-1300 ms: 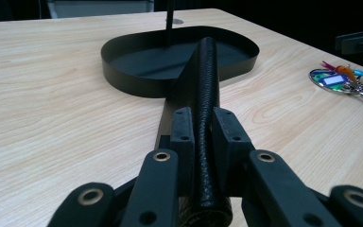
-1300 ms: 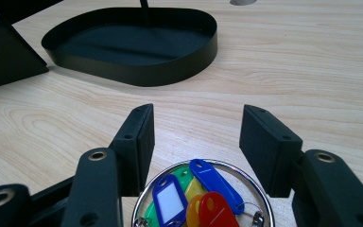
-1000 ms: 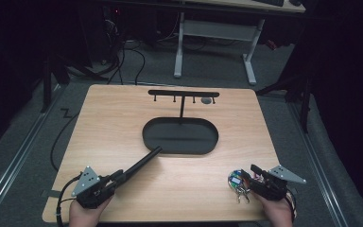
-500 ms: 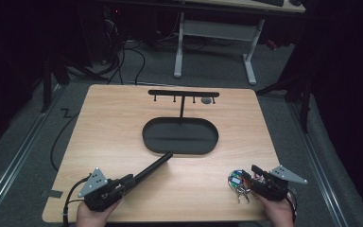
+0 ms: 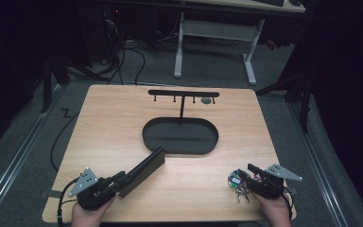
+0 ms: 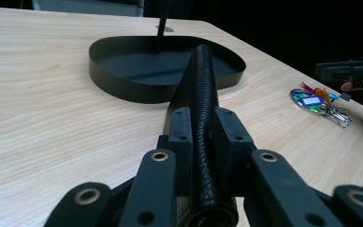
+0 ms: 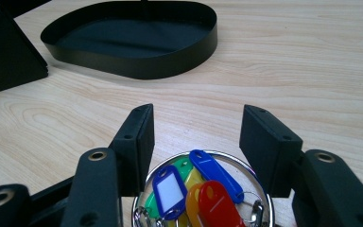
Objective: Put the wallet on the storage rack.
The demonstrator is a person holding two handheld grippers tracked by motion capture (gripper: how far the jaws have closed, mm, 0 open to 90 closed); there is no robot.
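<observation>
A long black textured wallet [image 5: 144, 170] juts out over the wooden table toward the black oval tray [image 5: 179, 150]. My left gripper [image 5: 120, 180] at the front left is shut on its near end. In the left gripper view the pads [image 6: 182, 137] press both sides of the wallet [image 6: 203, 94], and the jaws have just been opening slightly. At the front right my right gripper [image 5: 248, 176] stands open. A metal ring of coloured key tags [image 7: 201, 189] lies on the table between its jaws, untouched. The key tags [image 5: 236, 181] sit just left of that gripper.
A black T-shaped stand with small hooks [image 5: 183, 94] rises from the tray's far side. A small grey disc [image 5: 206, 100] lies near it. The table edge [image 5: 170, 220] runs close to both hands. Desk legs and cables stand on the floor beyond.
The wallet in my left gripper has turned and now shows a broader face; its tip swung slightly right and back. The right gripper and key tags have not moved.
</observation>
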